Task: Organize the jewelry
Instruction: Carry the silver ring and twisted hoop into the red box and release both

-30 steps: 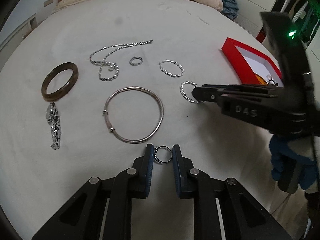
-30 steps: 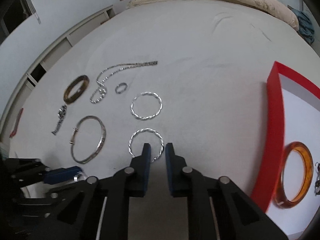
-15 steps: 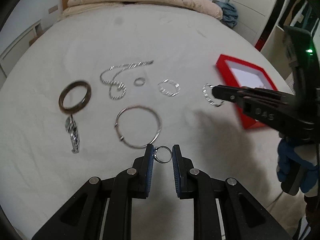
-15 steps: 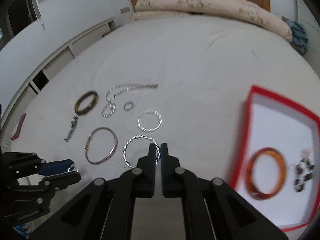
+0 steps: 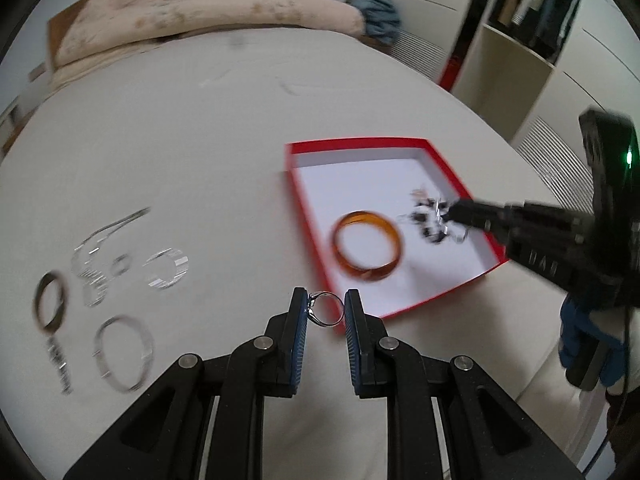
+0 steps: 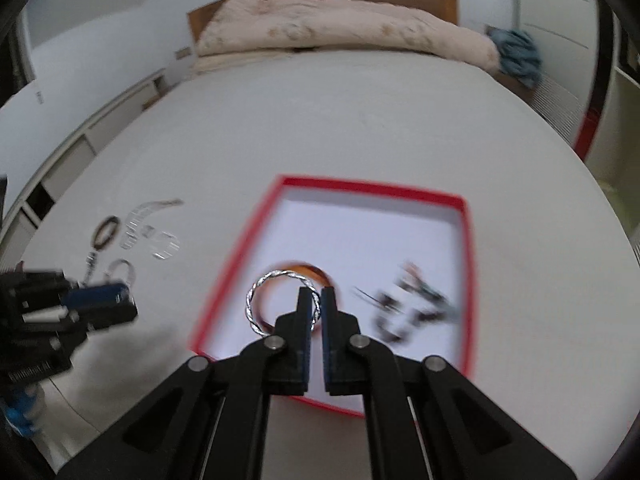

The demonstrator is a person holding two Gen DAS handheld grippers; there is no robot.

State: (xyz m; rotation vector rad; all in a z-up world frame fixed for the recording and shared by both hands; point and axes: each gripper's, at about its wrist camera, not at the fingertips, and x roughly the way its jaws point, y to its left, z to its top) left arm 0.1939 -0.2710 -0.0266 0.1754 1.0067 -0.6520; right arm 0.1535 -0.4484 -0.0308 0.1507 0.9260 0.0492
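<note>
My left gripper (image 5: 325,298) is shut on a small silver ring (image 5: 327,309), held above the white bed just off the near left corner of the red box (image 5: 305,208). My right gripper (image 6: 316,294) is shut on a twisted silver hoop (image 6: 256,289) and hangs over the box's (image 6: 240,248) white inside. An amber bangle (image 5: 366,246) and a dark beaded piece (image 5: 430,220) lie in the box. In the left wrist view the right gripper (image 5: 454,213) reaches in from the right, over the beaded piece. The picture is blurred by motion.
Loose jewelry lies on the bed to the left: another twisted hoop (image 5: 166,268), a small ring (image 5: 120,266), a chain necklace (image 5: 96,256), a brown bangle (image 5: 50,306), a silver bangle (image 5: 124,354) and a dangling piece (image 5: 60,364). A quilt (image 6: 340,28) lies at the headboard.
Both grippers rose and swung right, away from the loose jewelry to the red box. The right one shut on the twisted hoop and lifted it off the bed. The left kept its ring.
</note>
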